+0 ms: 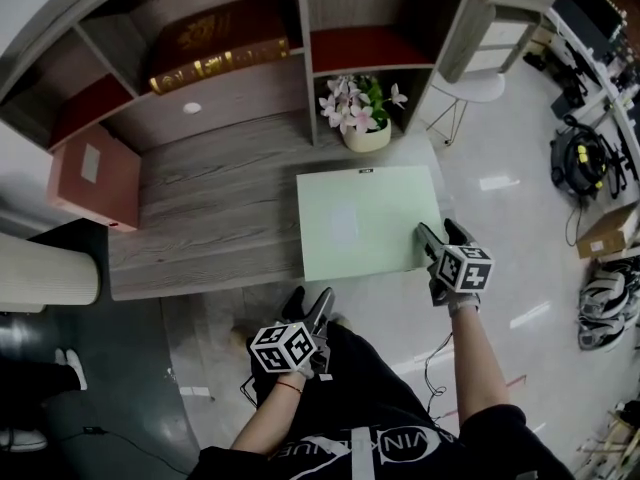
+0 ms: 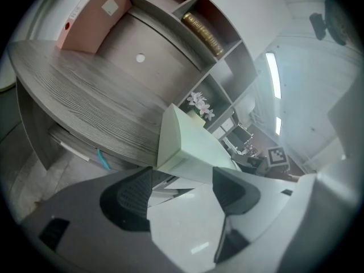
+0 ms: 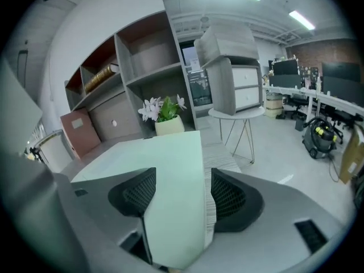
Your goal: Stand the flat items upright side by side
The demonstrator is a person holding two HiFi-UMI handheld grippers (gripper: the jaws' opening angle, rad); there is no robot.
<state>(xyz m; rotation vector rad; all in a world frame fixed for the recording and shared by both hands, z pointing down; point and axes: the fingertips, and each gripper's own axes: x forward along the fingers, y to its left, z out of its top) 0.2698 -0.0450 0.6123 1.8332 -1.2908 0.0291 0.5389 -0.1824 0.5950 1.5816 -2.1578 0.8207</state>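
The pale green box (image 1: 365, 218) lies flat at the right end of the desk (image 1: 200, 198), its near edge at or just past the desk's front edge, and neither tool has hold of it. The right gripper (image 1: 440, 233) has its jaws apart around the near right corner, not clamped. The left gripper (image 2: 182, 189) hangs open below the near left corner, with the corner just ahead of its jaws and not between them. The chief risk, I judge, is closing on corners alone. A box this broad would swing or slip from so small a bite as it is tipped up, and it could slide off the front edge to the floor. The flower pot (image 1: 367, 133) stands just behind its far edge (an easy thing to knock if the box is pushed back while rising). The pink box (image 1: 95, 173) already stands upright, but well apart at the left end. The green box would need carrying across, and with no support beside it, it may topple flat again.
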